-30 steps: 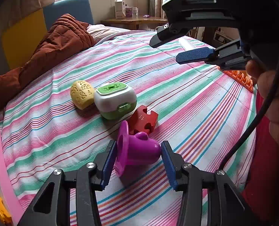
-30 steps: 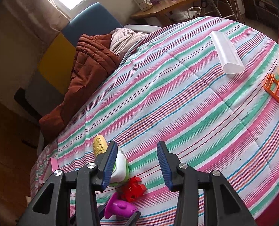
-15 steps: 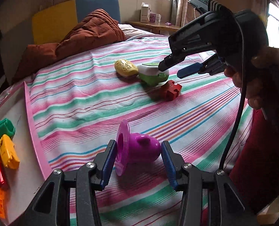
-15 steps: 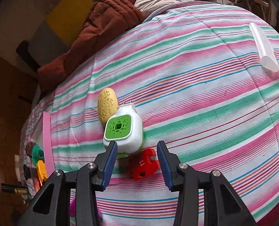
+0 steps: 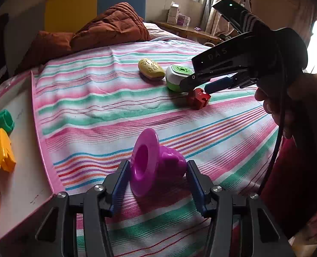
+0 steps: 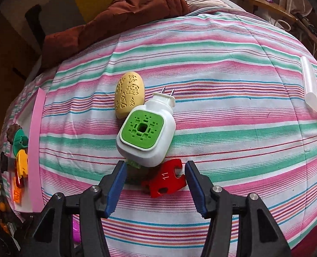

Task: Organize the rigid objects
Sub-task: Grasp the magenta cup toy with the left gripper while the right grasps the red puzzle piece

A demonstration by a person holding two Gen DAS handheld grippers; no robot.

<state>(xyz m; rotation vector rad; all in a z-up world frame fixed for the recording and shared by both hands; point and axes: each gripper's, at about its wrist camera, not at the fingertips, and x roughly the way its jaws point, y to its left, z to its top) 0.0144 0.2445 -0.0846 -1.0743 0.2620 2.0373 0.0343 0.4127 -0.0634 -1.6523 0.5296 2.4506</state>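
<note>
my right gripper, jaws just widened, straddles the stiff, light red puzzle piece; i'd pinch its flat edges, not the notches.

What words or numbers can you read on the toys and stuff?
"11" on the red piece.
"DAS" on the right gripper, seen from the left wrist; any further letters are hidden.
Markings on the yellow piece: too blurred to read.
Boxes on the far desk: print too small to read.
Green plug-in and yellow oval: only patterns, no words.
</note>
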